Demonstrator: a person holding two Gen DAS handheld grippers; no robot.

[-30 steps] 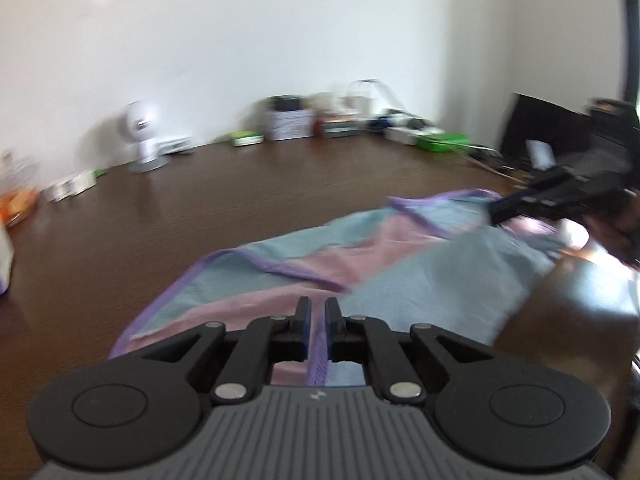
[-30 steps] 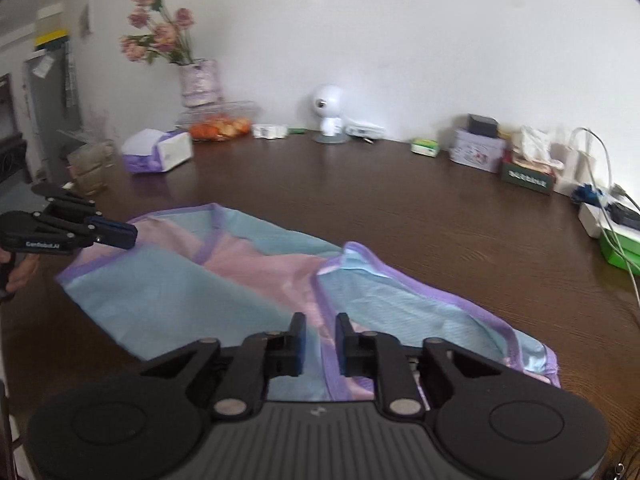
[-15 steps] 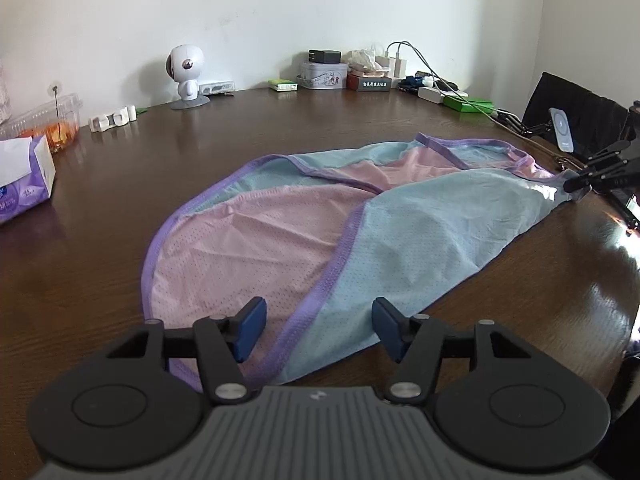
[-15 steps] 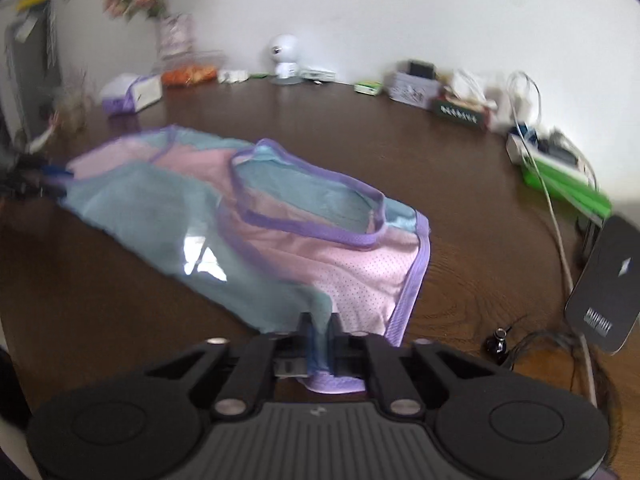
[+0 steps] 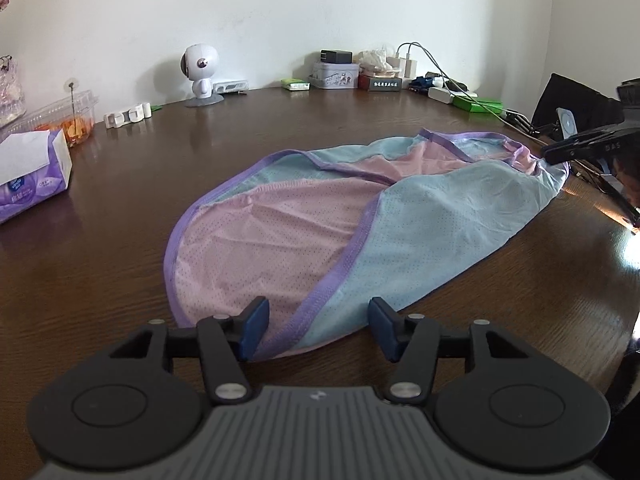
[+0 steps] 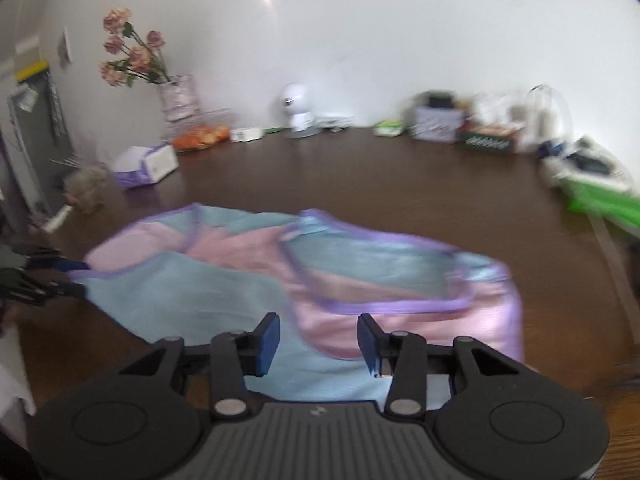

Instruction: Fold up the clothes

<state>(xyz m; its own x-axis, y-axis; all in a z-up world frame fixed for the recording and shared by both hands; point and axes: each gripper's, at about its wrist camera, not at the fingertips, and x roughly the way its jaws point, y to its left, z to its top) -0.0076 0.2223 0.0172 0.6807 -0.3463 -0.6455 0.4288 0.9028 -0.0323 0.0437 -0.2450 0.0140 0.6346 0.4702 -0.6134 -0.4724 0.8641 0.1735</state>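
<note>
A mesh garment [image 5: 320,220] in pink and light blue with purple trim lies spread on the brown table [image 5: 280,128]. My left gripper [image 5: 318,320] sits at its near hem, jaws apart and closing, the purple seam between them but not pinched. In the right wrist view, which is blurred, the garment [image 6: 240,292] runs across the table. My right gripper [image 6: 318,334] hovers over its near edge, jaws opening with cloth below them, nothing gripped. Each gripper also shows in the other's view: the right gripper [image 5: 580,146] at the far right corner, the left gripper [image 6: 60,276] at the left corner.
A purple tissue box [image 5: 28,172] and a clear fruit container [image 5: 68,120] stand at the left. Along the wall are a white robot-shaped camera [image 5: 200,72], small boxes, chargers and cables [image 5: 440,88]. A vase of flowers [image 6: 176,96] stands at the back left. A black chair [image 5: 568,104] is at the right.
Both grippers have let go of the garment: the left opened first and drew back to the hem, the right opened in the last half second. The garment now lies flat.
</note>
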